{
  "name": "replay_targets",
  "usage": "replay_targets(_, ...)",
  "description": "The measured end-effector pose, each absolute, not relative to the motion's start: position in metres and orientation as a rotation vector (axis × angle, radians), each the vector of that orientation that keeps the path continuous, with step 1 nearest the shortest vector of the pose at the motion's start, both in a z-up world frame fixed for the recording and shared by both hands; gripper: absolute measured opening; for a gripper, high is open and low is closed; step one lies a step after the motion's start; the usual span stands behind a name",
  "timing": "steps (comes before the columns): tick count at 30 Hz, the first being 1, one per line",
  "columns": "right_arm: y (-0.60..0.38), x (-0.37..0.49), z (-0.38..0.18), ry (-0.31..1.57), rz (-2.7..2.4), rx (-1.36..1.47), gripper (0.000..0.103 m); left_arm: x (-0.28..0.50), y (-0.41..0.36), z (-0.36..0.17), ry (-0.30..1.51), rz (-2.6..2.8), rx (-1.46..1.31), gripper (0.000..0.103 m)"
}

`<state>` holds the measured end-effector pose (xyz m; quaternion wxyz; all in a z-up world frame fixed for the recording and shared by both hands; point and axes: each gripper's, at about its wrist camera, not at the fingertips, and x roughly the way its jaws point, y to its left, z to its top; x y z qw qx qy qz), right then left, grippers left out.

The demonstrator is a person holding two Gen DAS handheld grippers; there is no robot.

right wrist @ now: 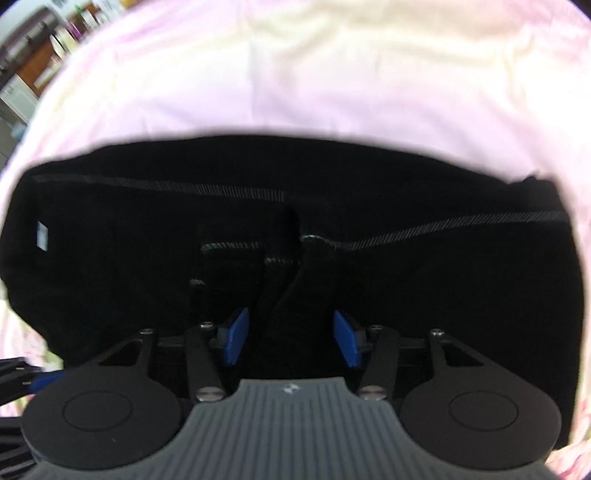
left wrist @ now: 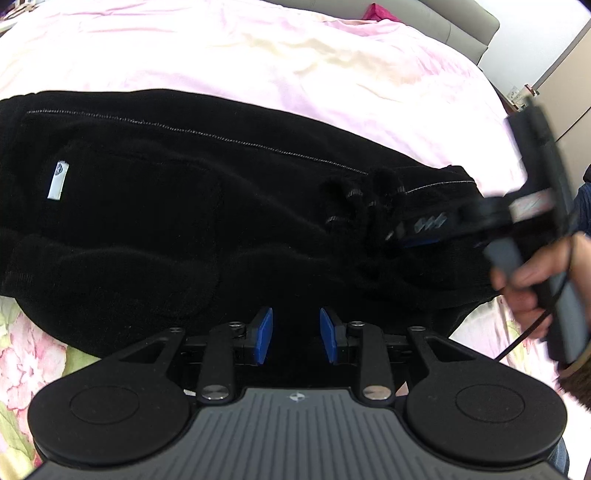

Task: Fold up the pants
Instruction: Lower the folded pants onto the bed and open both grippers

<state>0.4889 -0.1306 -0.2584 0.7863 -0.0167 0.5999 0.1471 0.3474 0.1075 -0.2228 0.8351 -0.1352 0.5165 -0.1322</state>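
Black pants [left wrist: 192, 206] lie folded in a long bundle on the pink bedsheet [left wrist: 258, 55], with grey stitching along the top and a small white label [left wrist: 58, 180] at the left. My left gripper [left wrist: 296, 334] is open and empty over the near edge of the pants. My right gripper [right wrist: 291, 338] is open, low over the pants [right wrist: 424, 288], with a fold of black cloth rising between its jaws. In the left wrist view the right gripper [left wrist: 417, 229] is blurred at the pants' right end, with black cloth at its tip.
The bed's floral cover [left wrist: 26, 354] shows at the near left. A grey headboard [left wrist: 454, 26] and a pink item [left wrist: 375, 13] are at the far right. Shelves and furniture [right wrist: 33, 55] stand beyond the bed's left side. A hand [left wrist: 532, 280] holds the right gripper.
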Motion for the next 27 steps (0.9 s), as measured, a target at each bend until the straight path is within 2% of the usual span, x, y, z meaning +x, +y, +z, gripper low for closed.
replay_targets(2, -0.123, 0.482, -0.270, 1.274, 0.322, -0.100, 0.048, 0.349, 0.109, -0.222, 1.097, -0.283, -0.286, 0.035)
replay_targets(4, -0.125, 0.480, -0.268, 1.249, 0.351, -0.083, 0.035, 0.350, 0.112, -0.219, 1.079, -0.296, -0.309, 0.035)
replay_targets(8, -0.147, 0.470, -0.243, 1.200, 0.423, 0.024, 0.019, 0.354, 0.120, -0.216, 1.033, -0.311, -0.398, 0.035)
replay_targets(13, -0.140, 0.455, -0.209, 1.158, 0.559, 0.043, 0.018, 0.367, 0.125, -0.212, 1.010, -0.304, -0.477, 0.035)
replay_targets(18, -0.110, 0.448, -0.225, 1.192, 0.572, -0.009, 0.018, 0.370, 0.132, -0.210, 1.018, -0.277, -0.505, 0.037)
replay_targets(21, -0.114, 0.448, -0.238, 1.196, 0.541, -0.034, 0.023, 0.371, 0.134, -0.205, 1.015, -0.278, -0.505, 0.051)
replay_targets(24, -0.123, 0.450, -0.236, 1.190, 0.569, 0.001, 0.035, 0.375, 0.126, -0.204, 1.007, -0.310, -0.546, 0.061)
replay_targets(25, -0.127, 0.447, -0.232, 1.177, 0.585, -0.003, 0.041, 0.382, 0.123, -0.202, 1.003, -0.318, -0.571, 0.068)
replay_targets(26, -0.131, 0.445, -0.229, 1.163, 0.600, -0.006, 0.044, 0.388, 0.119, -0.203, 1.002, -0.327, -0.593, 0.074)
replay_targets(27, -0.136, 0.444, -0.229, 1.154, 0.609, -0.013, 0.043, 0.395, 0.114, -0.203, 1.003, -0.335, -0.607, 0.075)
